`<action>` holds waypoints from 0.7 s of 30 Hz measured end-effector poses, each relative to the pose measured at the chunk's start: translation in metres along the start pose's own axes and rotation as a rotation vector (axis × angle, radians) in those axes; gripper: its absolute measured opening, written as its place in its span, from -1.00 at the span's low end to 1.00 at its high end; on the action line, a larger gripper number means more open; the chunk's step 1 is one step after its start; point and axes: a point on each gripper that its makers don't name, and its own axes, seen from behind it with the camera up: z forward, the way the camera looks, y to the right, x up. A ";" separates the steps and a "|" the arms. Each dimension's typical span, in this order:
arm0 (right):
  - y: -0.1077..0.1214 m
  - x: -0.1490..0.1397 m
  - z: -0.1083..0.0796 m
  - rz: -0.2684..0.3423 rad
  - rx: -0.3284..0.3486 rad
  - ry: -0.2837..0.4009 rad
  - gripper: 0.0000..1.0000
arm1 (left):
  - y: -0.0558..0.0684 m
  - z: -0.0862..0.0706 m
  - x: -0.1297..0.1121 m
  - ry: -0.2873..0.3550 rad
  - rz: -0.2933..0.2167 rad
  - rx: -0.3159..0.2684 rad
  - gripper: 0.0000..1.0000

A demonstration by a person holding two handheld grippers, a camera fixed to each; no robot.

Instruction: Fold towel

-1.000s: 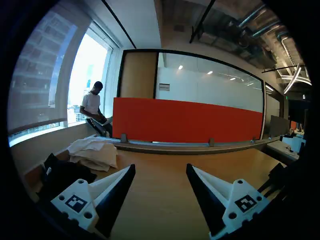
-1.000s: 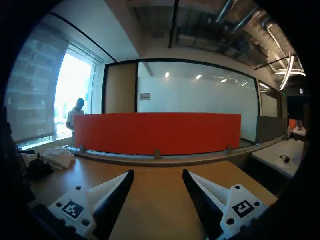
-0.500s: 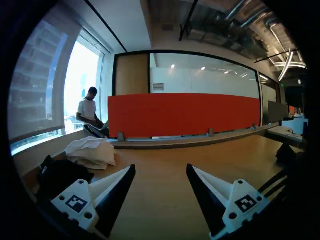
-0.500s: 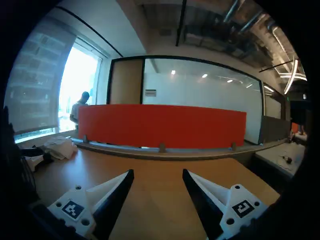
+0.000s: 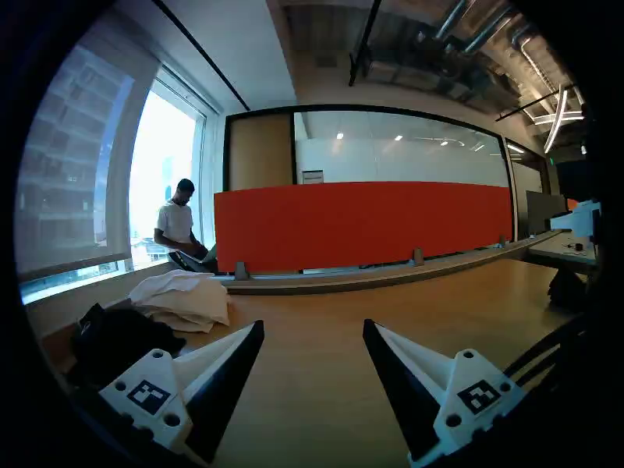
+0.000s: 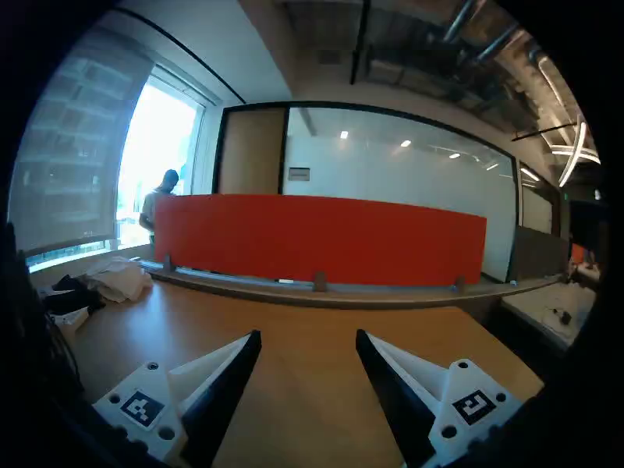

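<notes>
A crumpled white towel [image 5: 183, 300] lies heaped at the far left of the wooden desk [image 5: 327, 343], beyond and left of my left gripper [image 5: 312, 331], which is open with nothing between its fingers. In the right gripper view the same towel [image 6: 117, 277] is small and far off to the left. My right gripper [image 6: 308, 339] hangs open over bare desk [image 6: 312, 343], holding nothing.
A dark bundle [image 5: 117, 339] sits in front of the towel at the desk's left end. An orange divider panel [image 5: 359, 222] runs along the desk's far edge. A person [image 5: 178, 226] sits by the window behind it. A dark object [image 5: 568, 287] rests at the right.
Both views have shifted slightly: the right gripper view tilted so the divider sits a little higher and the towel farther left. Both grippers stay open; the towel has not moved.
</notes>
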 end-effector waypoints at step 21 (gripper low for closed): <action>0.001 -0.021 0.008 -0.021 -0.012 -0.012 0.88 | -0.028 -0.014 -0.022 0.028 -0.037 0.044 0.88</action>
